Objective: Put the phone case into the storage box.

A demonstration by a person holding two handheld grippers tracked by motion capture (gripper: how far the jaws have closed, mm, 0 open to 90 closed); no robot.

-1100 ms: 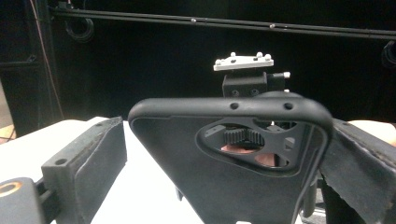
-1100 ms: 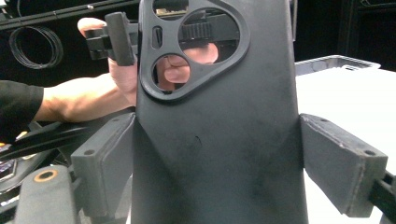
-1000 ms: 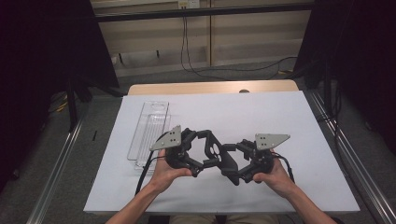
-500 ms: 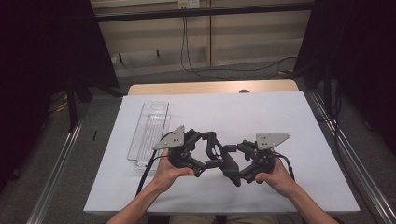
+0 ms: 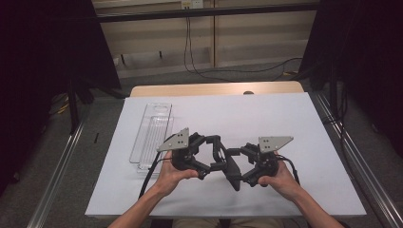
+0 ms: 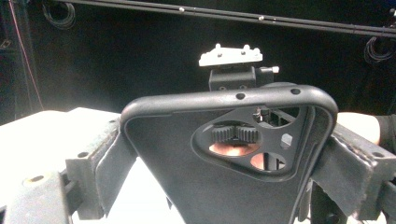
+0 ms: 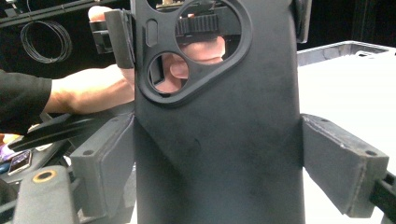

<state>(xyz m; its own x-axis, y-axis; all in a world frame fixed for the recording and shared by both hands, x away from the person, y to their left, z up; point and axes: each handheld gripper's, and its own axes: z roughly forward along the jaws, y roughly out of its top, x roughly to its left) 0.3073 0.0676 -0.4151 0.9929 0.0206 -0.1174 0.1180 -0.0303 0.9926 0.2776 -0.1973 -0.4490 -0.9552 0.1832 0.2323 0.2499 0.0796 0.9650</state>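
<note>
**Left gripper view: phone case shared between two grips, slip is the risk**

Left gripper view puts the black phone case [image 6: 187, 154] squarely between the left gripper's [image 6: 224, 186] jaws, which press on its two long edges; the camera cut-out sits just beyond the pads, toward the far end of the case. Right gripper view shows the same case [image 7: 219, 154] between the right gripper's [image 7: 219, 172] jaws, closed down to the case's width and bearing on both sides, with the cut-out ahead of the jaws and fingers of the other hand visible through it. From the high view, the left gripper [image 5: 216, 154] and the right gripper [image 5: 237, 166] meet nose to nose above the white table cover [image 5: 304, 123], the case [image 5: 232, 172] hanging between them and clear of the surface.

The main hazard, as I judge it, is the shell itself: it looks thin and flexible, so squeezing across its width could bow it until one edge pops out from between the pads. With both grippers clamped, any twist or pull of one hand against the other loads the case and could wrench it out of the weaker grip. If one pair of jaws lets go before the other hold is secure, the case would drop to the cover. The clear plastic tray [image 5: 152, 133] lies well off to the left gripper's outer side and seems out of harm's way.
</note>
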